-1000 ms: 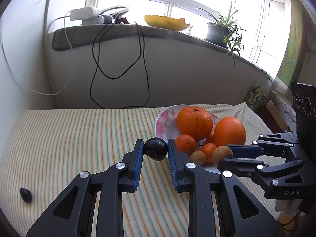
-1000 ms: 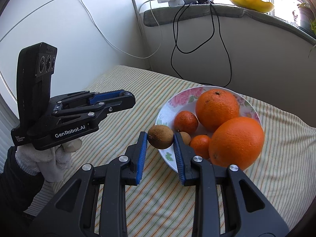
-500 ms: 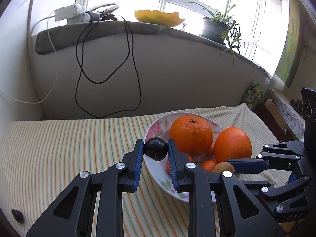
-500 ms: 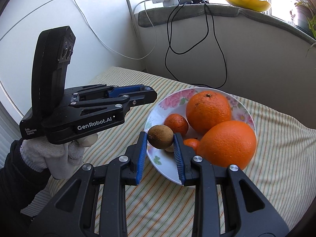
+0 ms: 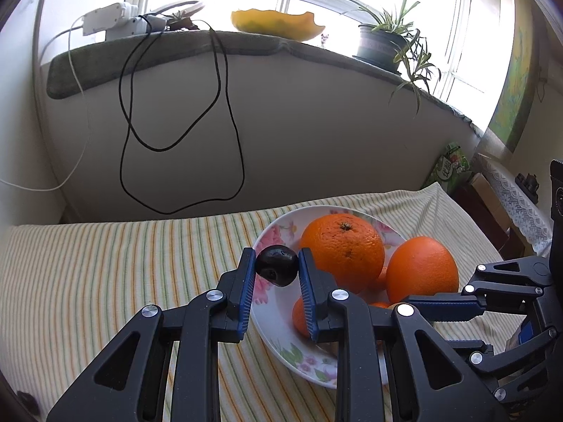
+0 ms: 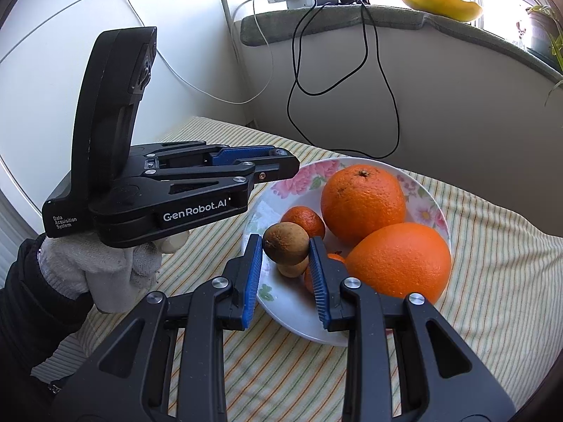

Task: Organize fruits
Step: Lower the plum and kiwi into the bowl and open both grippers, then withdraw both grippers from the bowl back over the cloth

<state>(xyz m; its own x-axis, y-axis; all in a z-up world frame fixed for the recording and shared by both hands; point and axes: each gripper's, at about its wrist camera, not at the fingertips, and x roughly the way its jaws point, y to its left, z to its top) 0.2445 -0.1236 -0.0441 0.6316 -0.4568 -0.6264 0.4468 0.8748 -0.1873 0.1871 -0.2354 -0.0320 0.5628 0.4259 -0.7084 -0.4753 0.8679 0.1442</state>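
My left gripper (image 5: 277,270) is shut on a dark round fruit (image 5: 277,270) and holds it over the near left rim of the floral plate (image 5: 281,313). My right gripper (image 6: 285,248) is shut on a brown round fruit (image 6: 285,243) above the plate's (image 6: 281,302) near edge. The plate holds two large oranges (image 6: 362,202) (image 6: 399,260), small tangerines (image 6: 305,221) and another brown fruit (image 6: 292,269). The left gripper's body (image 6: 169,197) shows in the right wrist view, the right gripper's body (image 5: 492,302) in the left wrist view.
The plate sits on a striped cloth (image 5: 105,274). A small dark fruit (image 5: 26,399) lies at the cloth's near left. Black cables (image 5: 183,112) hang down the wall from the sill, which carries a power strip (image 5: 109,23), a yellow bowl (image 5: 278,24) and a potted plant (image 5: 387,42).
Both grippers have moved forward over the plate with their fruits still held. The left gripper has swung right, from over the cloth to above the plate's rim.
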